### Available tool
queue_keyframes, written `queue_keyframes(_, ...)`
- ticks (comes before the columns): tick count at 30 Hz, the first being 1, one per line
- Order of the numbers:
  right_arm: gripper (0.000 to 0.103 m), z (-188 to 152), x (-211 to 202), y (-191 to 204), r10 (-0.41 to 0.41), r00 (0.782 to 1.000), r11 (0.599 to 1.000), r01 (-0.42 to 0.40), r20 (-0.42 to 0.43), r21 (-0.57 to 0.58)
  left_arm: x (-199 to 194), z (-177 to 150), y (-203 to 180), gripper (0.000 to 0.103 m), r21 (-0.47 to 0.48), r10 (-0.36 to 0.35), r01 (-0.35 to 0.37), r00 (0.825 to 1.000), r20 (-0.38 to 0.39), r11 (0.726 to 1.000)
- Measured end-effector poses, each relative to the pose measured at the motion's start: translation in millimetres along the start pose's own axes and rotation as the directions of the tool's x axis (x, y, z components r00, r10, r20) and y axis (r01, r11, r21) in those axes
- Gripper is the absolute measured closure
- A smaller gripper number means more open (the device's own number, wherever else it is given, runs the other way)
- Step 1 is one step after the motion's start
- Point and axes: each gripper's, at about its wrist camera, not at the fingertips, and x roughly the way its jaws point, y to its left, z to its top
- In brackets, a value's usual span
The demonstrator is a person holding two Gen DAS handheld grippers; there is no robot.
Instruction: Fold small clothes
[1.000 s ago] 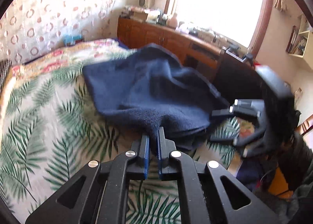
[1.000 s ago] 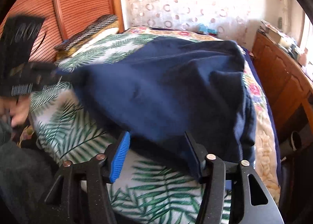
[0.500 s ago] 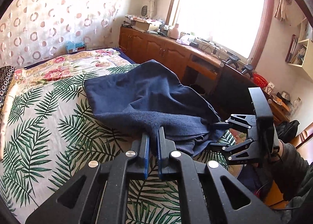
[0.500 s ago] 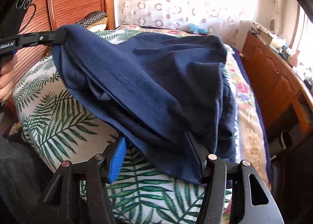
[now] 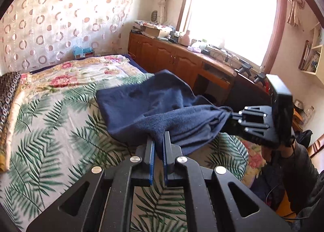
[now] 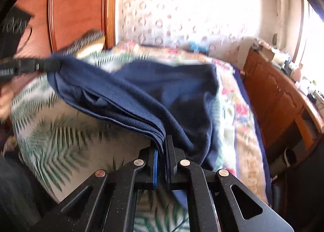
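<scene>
A dark navy garment (image 5: 154,106) lies partly on the palm-leaf bed sheet (image 5: 50,130), its near edge lifted and stretched. My left gripper (image 5: 159,141) is shut on one corner of that edge. My right gripper (image 6: 162,145) is shut on the other corner, where several layers of the garment (image 6: 154,98) bunch together. In the left wrist view the right gripper (image 5: 232,115) shows at the right, pinching the cloth. In the right wrist view the left gripper (image 6: 47,65) shows at the far left, holding its corner. The garment's far part rests on the bed.
A floral quilt (image 5: 81,70) covers the bed's far side. A wooden cabinet (image 5: 172,60) with clutter runs under the window (image 5: 232,13). A wooden headboard (image 6: 77,9) and a patterned pillow (image 6: 91,39) sit at the bed's head.
My right gripper has shut on the garment's corner; it stood open around the cloth before. Both grippers have lifted and the near edge is pulled taut between them.
</scene>
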Motion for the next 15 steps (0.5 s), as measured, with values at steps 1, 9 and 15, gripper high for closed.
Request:
queue_keyframes(1,0.097,9,0,-2,-0.005,1.0,1.0,0.005,0.019,-0.006,1,6,4,0.096,-0.002,0.006,-0.006,1.0,0.008,1.0)
queue_keyframes(9,0.097,83,37,-11,-0.029,0.995,0.998,0.034,0.096,-0.049,34,49,46,0.096,-0.036,0.082,-0.082,0.996,0.018,0.996)
queue_keyframes(15,0.097,114,102,-24,-0.025,0.999,0.996,0.029,0.046,-0.089,73,71,80,0.096,-0.058,0.118,-0.12,0.993,-0.025,0.991)
